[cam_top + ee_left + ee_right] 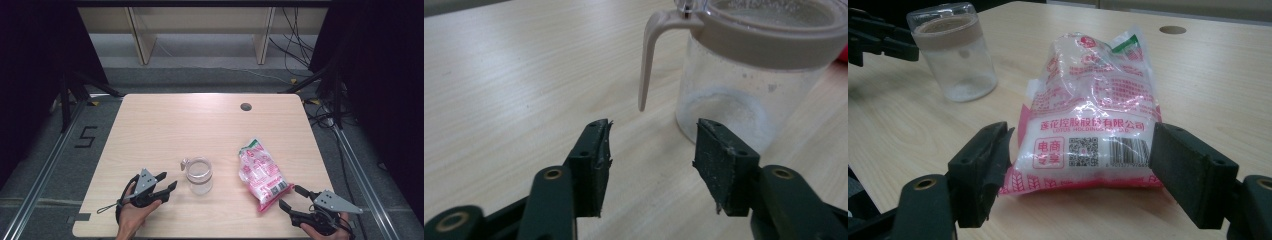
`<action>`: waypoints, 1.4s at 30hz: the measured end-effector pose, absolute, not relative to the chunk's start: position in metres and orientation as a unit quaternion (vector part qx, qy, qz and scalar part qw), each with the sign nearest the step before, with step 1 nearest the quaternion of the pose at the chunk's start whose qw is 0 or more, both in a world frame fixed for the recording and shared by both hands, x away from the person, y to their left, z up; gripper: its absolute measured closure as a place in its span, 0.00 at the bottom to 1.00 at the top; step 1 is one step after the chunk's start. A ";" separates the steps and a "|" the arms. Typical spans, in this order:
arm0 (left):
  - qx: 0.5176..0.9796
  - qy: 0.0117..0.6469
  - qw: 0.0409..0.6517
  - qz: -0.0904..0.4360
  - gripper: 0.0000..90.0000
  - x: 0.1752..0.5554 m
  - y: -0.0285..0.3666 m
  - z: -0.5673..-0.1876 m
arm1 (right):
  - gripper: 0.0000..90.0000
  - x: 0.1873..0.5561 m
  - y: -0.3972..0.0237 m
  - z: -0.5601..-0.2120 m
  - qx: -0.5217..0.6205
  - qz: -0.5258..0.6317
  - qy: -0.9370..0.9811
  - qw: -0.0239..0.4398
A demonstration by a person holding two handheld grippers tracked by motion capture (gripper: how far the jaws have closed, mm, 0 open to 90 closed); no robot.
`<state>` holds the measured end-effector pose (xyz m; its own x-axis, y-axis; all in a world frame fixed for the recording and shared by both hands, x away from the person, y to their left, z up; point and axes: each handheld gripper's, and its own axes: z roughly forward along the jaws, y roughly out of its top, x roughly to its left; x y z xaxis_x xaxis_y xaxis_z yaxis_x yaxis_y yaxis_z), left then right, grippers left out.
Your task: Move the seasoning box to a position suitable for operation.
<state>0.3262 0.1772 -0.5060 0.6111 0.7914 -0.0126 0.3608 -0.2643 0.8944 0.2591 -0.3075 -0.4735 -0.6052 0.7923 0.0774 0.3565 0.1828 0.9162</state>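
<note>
A clear jar [199, 175] with a beige lid band and a thin handle [647, 55] stands near the table's middle front. To its left, held in a hand, my left gripper [169, 180] points at the jar and is open with nothing between the jaws. In the left gripper view the jar [749, 75] rises just beyond the right jaw of that gripper [654, 135]. A pink and clear bag of white grains [261, 172] lies flat to the jar's right. My right gripper [290, 196] is open at the bag's near end. Its jaws [1083, 150] stand on either side of the bag [1093, 100] without pressing on it.
The wooden table [165, 125] has a round cable hole [245, 106] at the back right. Its front edge runs just behind both hands. The right gripper view also shows the jar [955, 55] and the left gripper [878, 40] at the far left.
</note>
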 end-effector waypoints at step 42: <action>0.772 0.312 0.500 0.236 0.92 0.375 0.155 -0.508 | 0.28 0.257 -0.303 -0.475 0.394 0.500 0.747 0.192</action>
<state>0.3748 0.1549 -0.5085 0.6931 0.7189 0.0525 0.2464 -0.3048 0.9200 0.2566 -0.3029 -0.4753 -0.6157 0.7806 0.1076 0.3974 0.1897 0.8978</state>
